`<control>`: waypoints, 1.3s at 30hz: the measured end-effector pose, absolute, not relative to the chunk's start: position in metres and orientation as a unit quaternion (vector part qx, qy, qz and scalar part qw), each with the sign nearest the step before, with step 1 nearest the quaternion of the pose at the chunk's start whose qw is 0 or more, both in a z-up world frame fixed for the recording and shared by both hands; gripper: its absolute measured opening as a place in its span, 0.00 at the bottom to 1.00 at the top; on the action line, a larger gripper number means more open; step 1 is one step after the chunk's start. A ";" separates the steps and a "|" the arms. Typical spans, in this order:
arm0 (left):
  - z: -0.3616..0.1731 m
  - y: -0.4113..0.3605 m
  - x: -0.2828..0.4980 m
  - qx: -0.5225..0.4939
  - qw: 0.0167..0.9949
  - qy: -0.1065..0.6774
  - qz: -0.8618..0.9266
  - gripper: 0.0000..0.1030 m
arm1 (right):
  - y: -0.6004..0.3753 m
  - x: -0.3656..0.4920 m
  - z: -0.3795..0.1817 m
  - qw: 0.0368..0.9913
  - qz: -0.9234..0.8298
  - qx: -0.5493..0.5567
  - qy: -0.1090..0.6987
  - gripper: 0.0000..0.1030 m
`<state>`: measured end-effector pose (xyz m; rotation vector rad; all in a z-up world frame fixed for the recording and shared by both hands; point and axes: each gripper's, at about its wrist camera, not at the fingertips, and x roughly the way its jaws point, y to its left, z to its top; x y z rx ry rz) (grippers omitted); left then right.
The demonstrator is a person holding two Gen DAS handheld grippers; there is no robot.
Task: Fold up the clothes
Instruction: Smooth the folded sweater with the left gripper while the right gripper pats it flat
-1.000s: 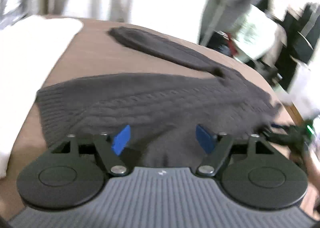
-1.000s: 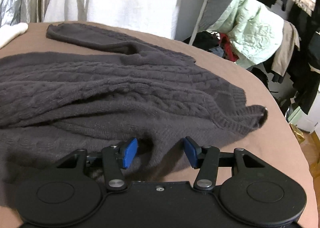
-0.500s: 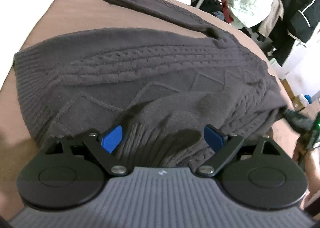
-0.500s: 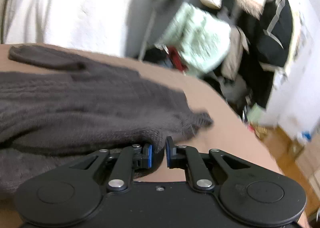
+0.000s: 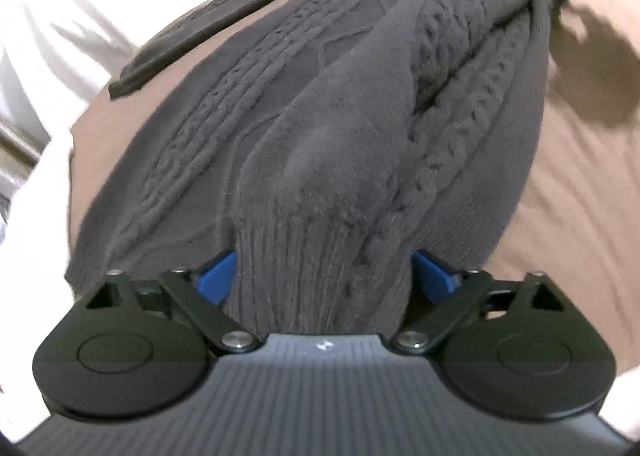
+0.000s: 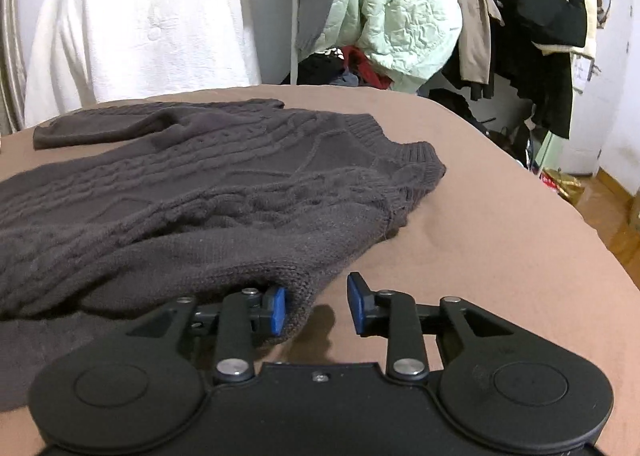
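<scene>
A dark grey cable-knit sweater (image 5: 360, 128) lies spread over a brown bed cover (image 5: 580, 216), filling the middle of the left wrist view and the left half of the right wrist view.

At the lower centre of the left wrist view, the left gripper (image 5: 323, 276) has a thick bunch of the sweater's ribbed hem between its blue pads (image 5: 218, 276). Its jaws are closing, and both pads press against the knit.

At the lower centre of the right wrist view, the right gripper (image 6: 316, 306) has its jaws opening. A ribbed edge of the sweater lies against the left pad, while the other pad stands clear over bare cover.

One sleeve (image 6: 132, 126) stretches flat toward the upper left. Hanging clothes (image 6: 404, 32) crowd the upper right behind the bed, and white fabric (image 6: 140, 16) fills the upper left.
</scene>
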<state>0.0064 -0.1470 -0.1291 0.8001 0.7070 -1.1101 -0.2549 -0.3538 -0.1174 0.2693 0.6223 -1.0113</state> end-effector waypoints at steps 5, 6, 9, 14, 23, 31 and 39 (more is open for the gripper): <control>-0.100 -0.137 0.035 0.267 0.742 0.343 -0.510 0.17 | -0.324 -0.247 -0.095 0.864 -0.430 0.018 0.262 0.35; -0.092 -0.136 0.042 0.253 0.751 0.340 -0.506 0.16 | -0.315 -0.244 -0.090 0.876 -0.409 -0.008 0.256 0.35; -0.071 -0.135 0.082 0.150 0.749 0.390 -0.513 0.15 | -0.307 -0.230 -0.081 0.902 -0.342 -0.032 0.260 0.40; -0.064 -0.147 0.153 0.000 0.740 0.482 -0.468 0.20 | -0.347 -0.193 -0.092 0.900 -0.281 0.085 0.322 0.43; -0.105 -0.128 0.172 -0.008 0.766 0.466 -0.444 0.46 | -0.367 -0.160 -0.109 0.884 -0.254 0.168 0.356 0.44; -0.098 -0.111 0.183 -0.033 0.791 0.429 -0.435 0.67 | -0.372 -0.122 -0.112 0.896 -0.114 0.205 0.378 0.45; -0.111 -0.087 0.215 -0.061 0.806 0.427 -0.405 0.67 | -0.375 -0.043 -0.110 0.909 -0.139 0.149 0.364 0.45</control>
